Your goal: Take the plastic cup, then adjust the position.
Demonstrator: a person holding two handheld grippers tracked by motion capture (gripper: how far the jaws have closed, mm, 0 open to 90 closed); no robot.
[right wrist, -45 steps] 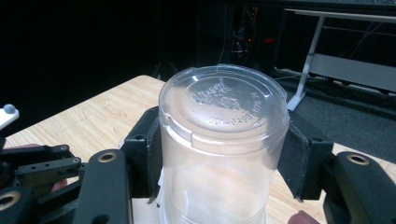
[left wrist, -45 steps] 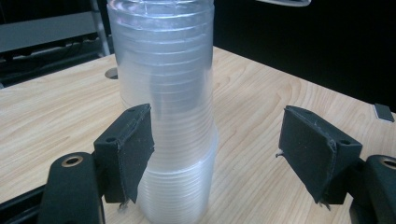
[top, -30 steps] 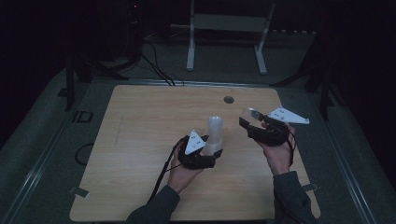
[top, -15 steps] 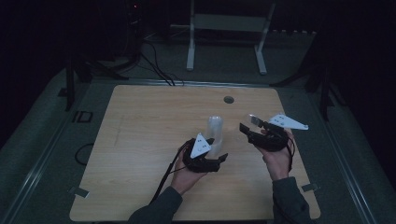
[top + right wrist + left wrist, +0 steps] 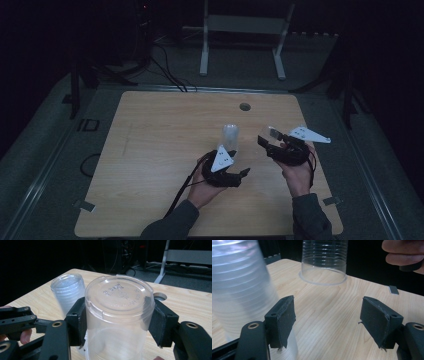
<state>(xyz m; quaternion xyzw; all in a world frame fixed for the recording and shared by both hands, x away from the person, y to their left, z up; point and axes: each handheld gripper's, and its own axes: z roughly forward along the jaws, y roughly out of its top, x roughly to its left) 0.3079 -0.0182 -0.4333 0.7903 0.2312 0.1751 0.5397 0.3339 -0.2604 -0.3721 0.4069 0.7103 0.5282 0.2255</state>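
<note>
1. The right gripper (image 5: 117,322) is clamped on a clear plastic cup (image 5: 118,315), held upside down with a pad pressing on each side of it.
2. The left gripper (image 5: 328,320) has its jaws apart, with only bare table (image 5: 329,315) between them.
3. A stack of cups (image 5: 239,295) stands just outside its left jaw, touching that jaw's outer side.

Clear ribbed plastic cup (image 5: 117,315) upside down, base up, pinched between my right pads, its rim on the wooden table, stack of like cups (image 5: 230,139) upright just beside my left claw
</note>
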